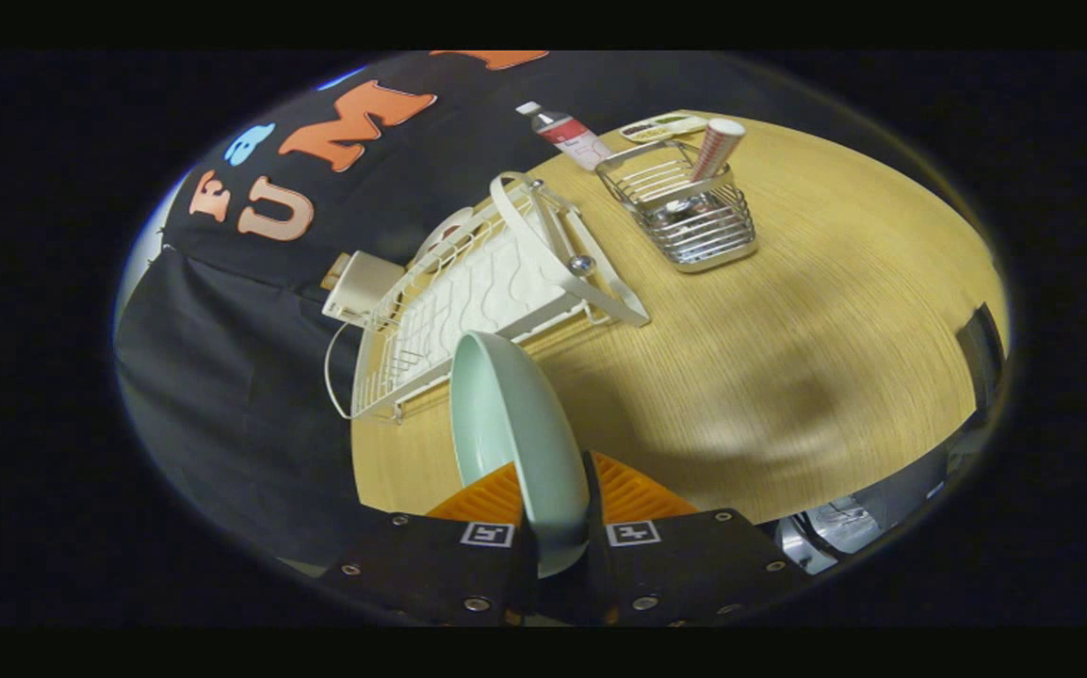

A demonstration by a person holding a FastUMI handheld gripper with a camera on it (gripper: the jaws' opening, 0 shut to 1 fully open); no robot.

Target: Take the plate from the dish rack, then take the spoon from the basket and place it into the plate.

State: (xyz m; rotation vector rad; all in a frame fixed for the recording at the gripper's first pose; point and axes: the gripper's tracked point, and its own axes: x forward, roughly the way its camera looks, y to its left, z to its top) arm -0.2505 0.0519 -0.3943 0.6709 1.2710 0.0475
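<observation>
Table [788, 358]: we need a bare spot here to lay the plate flat next, we think.
Rack [468, 292]: white and bare inside; the plate is out.
Plate [506, 424]: pale green, on edge, held up just ahead of the rack.
Basket [699, 212]: holds a striped cup and something shiny, maybe the spoon.
Gripper [558, 513]: both orange fingers pinch the plate's rim.

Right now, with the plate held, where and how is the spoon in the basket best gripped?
With the gripper shut on the pale green plate, the spoon leans in the wire basket beyond the dish rack. Probably grip the patterned handle above the basket rim, coming from above, since its lower end sits inside.
</observation>
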